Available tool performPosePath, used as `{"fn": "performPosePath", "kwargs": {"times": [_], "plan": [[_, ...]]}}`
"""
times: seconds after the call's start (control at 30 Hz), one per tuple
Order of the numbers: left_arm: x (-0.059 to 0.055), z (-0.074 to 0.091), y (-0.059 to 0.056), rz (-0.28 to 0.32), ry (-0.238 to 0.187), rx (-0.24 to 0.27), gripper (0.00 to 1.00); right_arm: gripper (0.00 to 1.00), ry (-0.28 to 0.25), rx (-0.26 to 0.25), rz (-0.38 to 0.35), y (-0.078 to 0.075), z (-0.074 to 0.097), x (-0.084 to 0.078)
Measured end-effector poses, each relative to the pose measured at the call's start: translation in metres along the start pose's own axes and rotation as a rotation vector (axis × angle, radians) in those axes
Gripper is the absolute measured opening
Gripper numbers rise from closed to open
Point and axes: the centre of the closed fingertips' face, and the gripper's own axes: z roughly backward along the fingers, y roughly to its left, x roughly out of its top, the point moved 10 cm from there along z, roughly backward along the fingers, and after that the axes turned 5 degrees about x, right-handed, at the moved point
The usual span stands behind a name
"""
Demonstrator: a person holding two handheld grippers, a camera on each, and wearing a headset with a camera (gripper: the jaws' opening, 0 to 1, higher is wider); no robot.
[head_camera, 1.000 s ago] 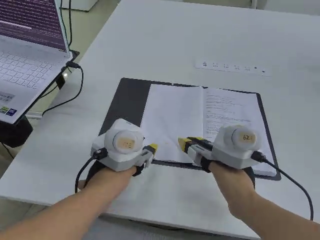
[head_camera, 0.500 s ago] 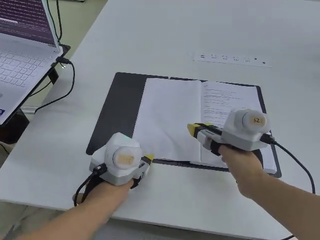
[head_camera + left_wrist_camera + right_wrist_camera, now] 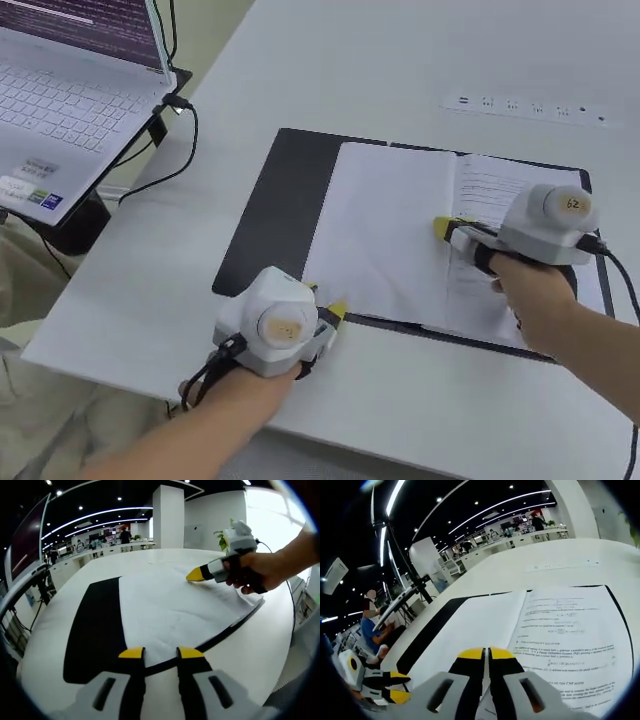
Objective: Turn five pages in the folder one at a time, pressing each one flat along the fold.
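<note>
The folder (image 3: 280, 200) lies open. My right gripper (image 3: 447, 229), jaws together on nothing, is over its printed page (image 3: 500, 190) beside the fold; my left gripper (image 3: 335, 311), jaws apart and empty, sits at its near edge. I think the closed tips could crease the sheet or catch two. The right gripper is marked "62".

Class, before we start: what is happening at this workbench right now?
A person works an open folder with a tool in each hand. The right tool, jaws shut, sits over the printed page near the fold. The left tool, jaws open, is at the folder's near edge.
</note>
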Motion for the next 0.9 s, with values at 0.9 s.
{"fn": "performPosePath", "kwargs": {"times": [0.9], "plan": [[-0.001,0.003,-0.002,0.010,-0.015,0.010,0.23,0.00,-0.077,-0.012,-0.008,-0.050,-0.053,0.049]]}}
